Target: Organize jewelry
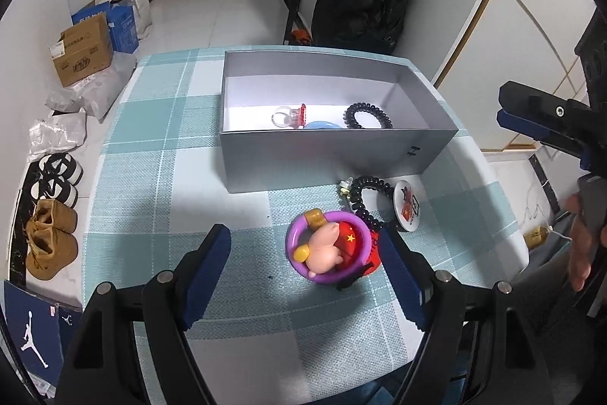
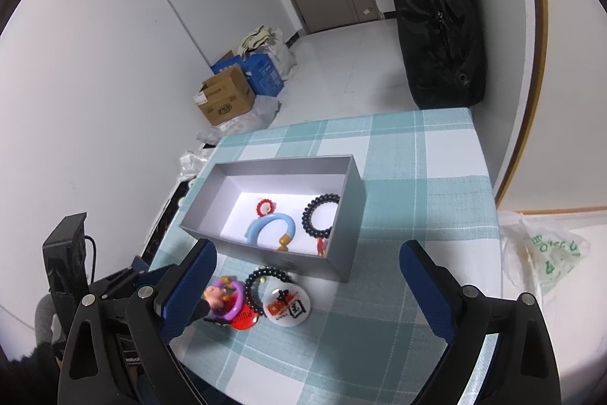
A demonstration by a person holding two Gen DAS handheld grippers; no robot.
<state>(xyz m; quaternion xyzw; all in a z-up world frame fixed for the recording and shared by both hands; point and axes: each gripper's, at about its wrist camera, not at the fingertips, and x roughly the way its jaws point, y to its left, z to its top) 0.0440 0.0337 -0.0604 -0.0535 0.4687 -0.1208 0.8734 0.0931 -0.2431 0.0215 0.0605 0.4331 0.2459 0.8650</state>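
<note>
Four pieces lie outside box (image 1: pixel 334 147), near its front wall. Left gripper (image 1: pixel 303 276) wide, empty, straddling purple ring (image 1: pixel 330 247); centre pads, then close. Right gripper (image 2: pixel 307 287) wide, empty.

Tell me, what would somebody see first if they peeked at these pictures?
Probably the purple ring with a pink piggy lying on the checked tablecloth, right between the open fingers of the left hand-held gripper. Behind it stands an open grey box already holding a black coil bracelet and a clear toy ring. Beside the piggy lie a second black coil bracelet and a round white badge.
</note>
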